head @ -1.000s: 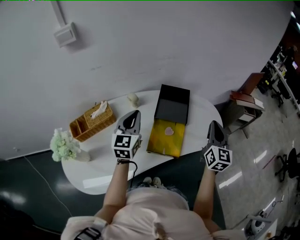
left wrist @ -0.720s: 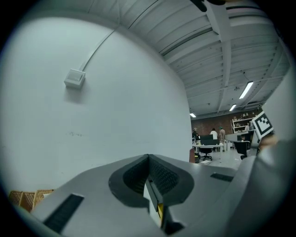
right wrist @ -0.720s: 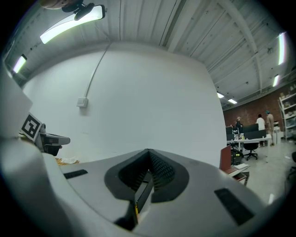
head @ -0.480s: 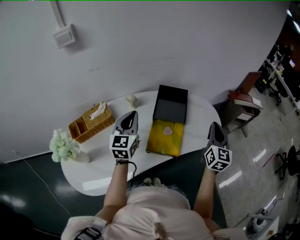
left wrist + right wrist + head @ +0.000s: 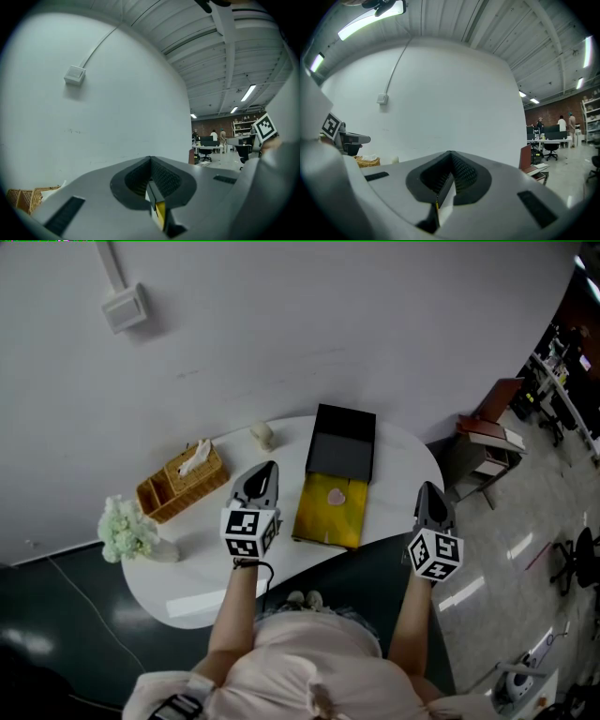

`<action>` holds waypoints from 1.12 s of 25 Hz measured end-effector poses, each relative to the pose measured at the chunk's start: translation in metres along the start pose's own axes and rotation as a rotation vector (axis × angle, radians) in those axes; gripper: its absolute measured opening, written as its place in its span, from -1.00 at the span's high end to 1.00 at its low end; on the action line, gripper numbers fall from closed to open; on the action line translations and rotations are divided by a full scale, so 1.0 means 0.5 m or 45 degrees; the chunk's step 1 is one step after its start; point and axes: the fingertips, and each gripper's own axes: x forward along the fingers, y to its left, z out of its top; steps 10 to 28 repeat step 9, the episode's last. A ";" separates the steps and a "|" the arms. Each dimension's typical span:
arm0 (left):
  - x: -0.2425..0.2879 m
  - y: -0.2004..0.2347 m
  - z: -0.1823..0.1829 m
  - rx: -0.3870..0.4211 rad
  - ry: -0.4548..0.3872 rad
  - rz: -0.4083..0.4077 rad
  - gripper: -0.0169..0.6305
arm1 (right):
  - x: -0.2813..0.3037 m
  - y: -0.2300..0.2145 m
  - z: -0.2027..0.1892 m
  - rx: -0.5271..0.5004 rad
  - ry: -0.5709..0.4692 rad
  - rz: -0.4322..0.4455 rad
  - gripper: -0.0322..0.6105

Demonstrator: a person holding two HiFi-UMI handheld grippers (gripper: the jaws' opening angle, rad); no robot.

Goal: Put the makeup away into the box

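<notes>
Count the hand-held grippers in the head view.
2. Left hand-held gripper: over the white table, left of the open box. Right hand-held gripper: at the table's right edge. None seems hidden.

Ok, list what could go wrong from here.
Both the left gripper and right gripper are shut and must open first; the small pink heart-shaped piece on the yellow panel looks flat and may slip. That panel lies near the front edge of the white table, so a nudge might push it off.
</notes>
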 end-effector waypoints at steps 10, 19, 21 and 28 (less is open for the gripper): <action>0.004 -0.003 -0.005 -0.010 0.008 -0.006 0.87 | 0.003 -0.003 -0.007 0.002 0.012 0.000 0.86; 0.004 -0.003 -0.005 -0.010 0.008 -0.006 0.87 | 0.003 -0.003 -0.007 0.002 0.012 0.000 0.86; 0.004 -0.003 -0.005 -0.010 0.008 -0.006 0.87 | 0.003 -0.003 -0.007 0.002 0.012 0.000 0.86; 0.004 -0.003 -0.005 -0.010 0.008 -0.006 0.87 | 0.003 -0.003 -0.007 0.002 0.012 0.000 0.86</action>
